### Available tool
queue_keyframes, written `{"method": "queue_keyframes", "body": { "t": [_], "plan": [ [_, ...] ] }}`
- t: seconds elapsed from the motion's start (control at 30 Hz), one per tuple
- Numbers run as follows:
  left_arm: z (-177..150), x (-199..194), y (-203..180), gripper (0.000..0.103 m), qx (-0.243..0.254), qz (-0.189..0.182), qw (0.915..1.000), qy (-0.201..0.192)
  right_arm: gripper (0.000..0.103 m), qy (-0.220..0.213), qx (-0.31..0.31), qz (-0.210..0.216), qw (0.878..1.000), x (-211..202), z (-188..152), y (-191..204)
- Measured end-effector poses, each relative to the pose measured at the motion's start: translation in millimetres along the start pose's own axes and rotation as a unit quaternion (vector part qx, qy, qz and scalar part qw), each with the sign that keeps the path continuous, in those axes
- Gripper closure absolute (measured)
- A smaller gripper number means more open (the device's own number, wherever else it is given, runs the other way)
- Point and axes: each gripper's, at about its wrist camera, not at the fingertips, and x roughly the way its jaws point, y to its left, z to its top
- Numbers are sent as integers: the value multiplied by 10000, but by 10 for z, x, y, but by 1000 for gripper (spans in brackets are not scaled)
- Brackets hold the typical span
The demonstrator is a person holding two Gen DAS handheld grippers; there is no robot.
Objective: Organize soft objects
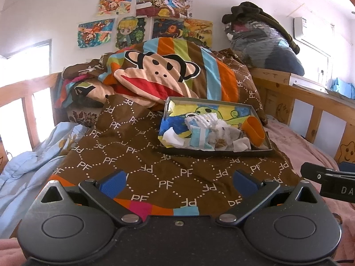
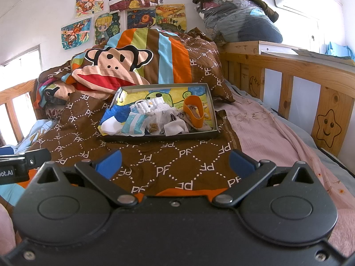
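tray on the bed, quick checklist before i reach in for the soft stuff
1. Left gripper open and empty: ok.
2. Right gripper open and empty: ok.
3. Path to the tray clear over the brown quilt: ok.
4. Tray sitting level: not ok, it leans against the monkey bedding.
5. Soft items separable: cannot tell, socks and cloths lie heaped together.
6. Orange cup clear of the cloths: not ok, it lies among them.

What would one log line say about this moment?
left gripper: open, empty | right gripper: open, empty | both over brown blanket | tray ahead on blanket holds socks, orange cup | nothing grasped yet
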Motion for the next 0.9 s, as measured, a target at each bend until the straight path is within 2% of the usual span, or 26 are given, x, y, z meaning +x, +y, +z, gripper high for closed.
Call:
{"method": "queue_keyframes", "body": {
  "t": [0.9],
  "plan": [
    [30, -47, 16, 1, 51, -37, 9999, -95, 0, 17, 2, -5, 10000, 0, 3, 15]
  ]
}}
